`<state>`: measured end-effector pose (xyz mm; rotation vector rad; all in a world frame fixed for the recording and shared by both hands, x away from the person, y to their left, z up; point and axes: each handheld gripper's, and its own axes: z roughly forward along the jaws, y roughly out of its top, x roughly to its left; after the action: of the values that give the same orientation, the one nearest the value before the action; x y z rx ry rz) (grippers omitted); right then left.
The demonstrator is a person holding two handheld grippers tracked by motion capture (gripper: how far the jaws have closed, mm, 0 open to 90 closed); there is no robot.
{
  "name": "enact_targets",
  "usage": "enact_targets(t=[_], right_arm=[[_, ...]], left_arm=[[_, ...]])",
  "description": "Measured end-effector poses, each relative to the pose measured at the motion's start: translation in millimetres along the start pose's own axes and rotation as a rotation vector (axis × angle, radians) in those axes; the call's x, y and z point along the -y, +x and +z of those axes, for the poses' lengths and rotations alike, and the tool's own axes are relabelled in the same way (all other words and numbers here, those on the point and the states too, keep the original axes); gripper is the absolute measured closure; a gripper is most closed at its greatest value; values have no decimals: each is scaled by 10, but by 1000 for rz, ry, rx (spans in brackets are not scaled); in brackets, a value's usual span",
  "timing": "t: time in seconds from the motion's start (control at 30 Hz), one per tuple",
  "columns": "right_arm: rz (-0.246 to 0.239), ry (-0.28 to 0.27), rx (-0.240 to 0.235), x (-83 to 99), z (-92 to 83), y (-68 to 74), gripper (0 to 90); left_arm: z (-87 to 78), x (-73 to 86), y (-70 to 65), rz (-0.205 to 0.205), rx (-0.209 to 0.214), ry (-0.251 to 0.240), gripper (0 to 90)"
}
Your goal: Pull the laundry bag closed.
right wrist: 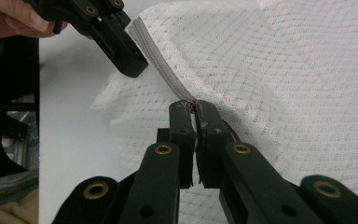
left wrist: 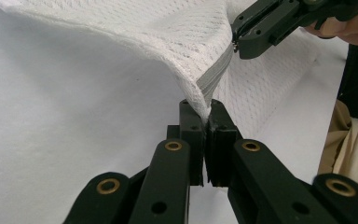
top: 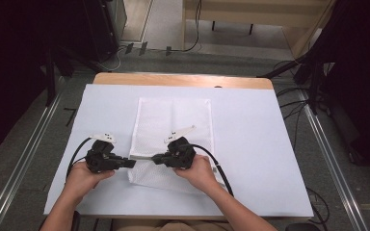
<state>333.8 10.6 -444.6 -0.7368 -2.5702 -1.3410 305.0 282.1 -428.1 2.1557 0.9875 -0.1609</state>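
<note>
White mesh bag (top: 172,120), its pinched edge hidden between jaws.

1. I can read no text, label, brand, number or sign anywhere from my remote views.
2. The white mesh cloth (top: 173,130) bears no print that I can see.
3. The white sheet under that cloth is blank too.

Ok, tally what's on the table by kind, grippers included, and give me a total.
White mesh cloth: 1, lying on the sheet with its near edge lifted.
White sheet covering the table: 1.
Black grippers: 2, the left gripper and the right gripper, each with its fingers shut on the cloth's grey-banded edge.
Total: 4.
</note>
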Motion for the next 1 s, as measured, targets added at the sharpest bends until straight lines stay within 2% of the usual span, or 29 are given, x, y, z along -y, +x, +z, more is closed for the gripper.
enact_targets(t=[0.1, 0.2, 0.43, 0.67, 1.0], right_arm=[[-15, 16, 7, 5, -6, -14, 884], [-4, 23, 7, 23, -33, -47, 884], [-10, 18, 15, 78, -73, -82, 883], [15, 11, 19, 120, -132, -142, 883], [19, 11, 23, 147, -199, -182, 883]], left_arm=[[-6, 7, 3, -6, -6, 2, 879], [-12, 13, 11, -6, -8, -4, 879], [-25, 18, 13, -7, -11, -7, 879], [-28, 25, 10, -8, -10, -12, 879], [-43, 27, 15, -13, -4, -21, 878]])
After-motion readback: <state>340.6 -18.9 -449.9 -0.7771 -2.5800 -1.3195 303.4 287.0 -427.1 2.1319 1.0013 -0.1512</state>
